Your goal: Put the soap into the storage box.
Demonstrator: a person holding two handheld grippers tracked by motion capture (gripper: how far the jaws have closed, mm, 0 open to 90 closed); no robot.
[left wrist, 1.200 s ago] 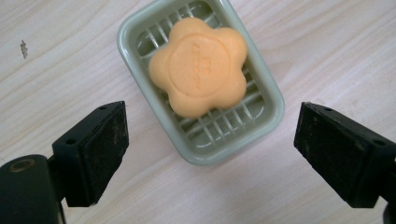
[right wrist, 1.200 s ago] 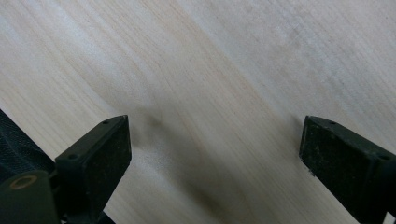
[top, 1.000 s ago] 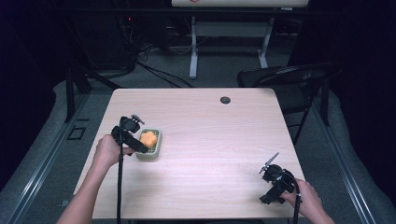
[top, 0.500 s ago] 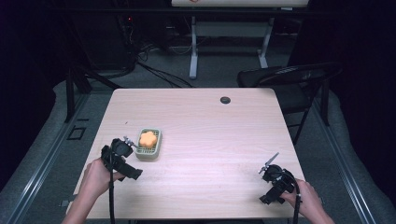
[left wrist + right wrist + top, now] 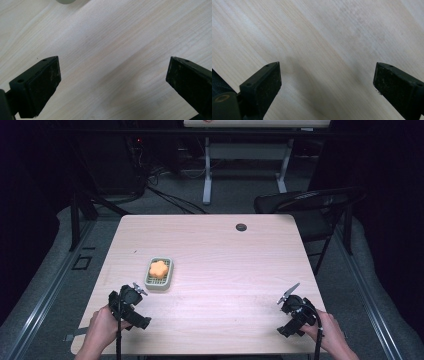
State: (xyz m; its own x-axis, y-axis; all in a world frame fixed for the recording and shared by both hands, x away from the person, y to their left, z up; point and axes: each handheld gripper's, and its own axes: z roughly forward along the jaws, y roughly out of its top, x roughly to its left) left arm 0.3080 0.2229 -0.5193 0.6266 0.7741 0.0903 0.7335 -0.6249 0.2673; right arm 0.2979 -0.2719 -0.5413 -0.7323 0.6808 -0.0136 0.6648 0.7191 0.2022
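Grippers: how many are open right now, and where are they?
2. The left gripper sits at the table's near-left corner, just short of the tray. The right gripper sits at the near-right corner. Both show wide jaws over bare wood.

The pale tray (image 5: pixel 65 1) is cut off by the top edge in the left gripper view. The small dark disc (image 5: pixel 241 227) on the surface (image 5: pixel 225 250) is too small to identify

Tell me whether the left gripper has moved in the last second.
Yes. The left gripper has pulled back from beside the soap dish toward the table's near edge, by the person. The dish itself stayed put.
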